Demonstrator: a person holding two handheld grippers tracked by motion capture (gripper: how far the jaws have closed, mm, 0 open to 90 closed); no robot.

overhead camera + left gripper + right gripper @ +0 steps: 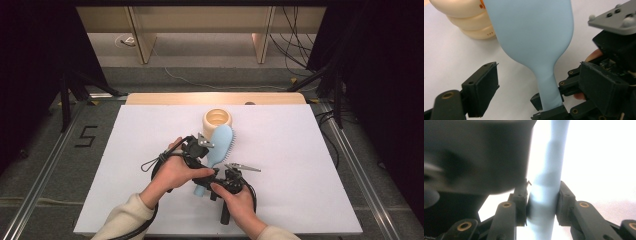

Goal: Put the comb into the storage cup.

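Right gripper [541, 205] pinches the light blue brush [218, 145] by its handle, jaws pressed on both sides. Left gripper [529, 87] spread wide around the brush neck, not touching it. Brush head tilts up toward a cream ribbed cup [217, 120], just beside it. All sits mid-bench [300, 165]; white surface open to left, right and near edge, bench edges well apart from the grippers.
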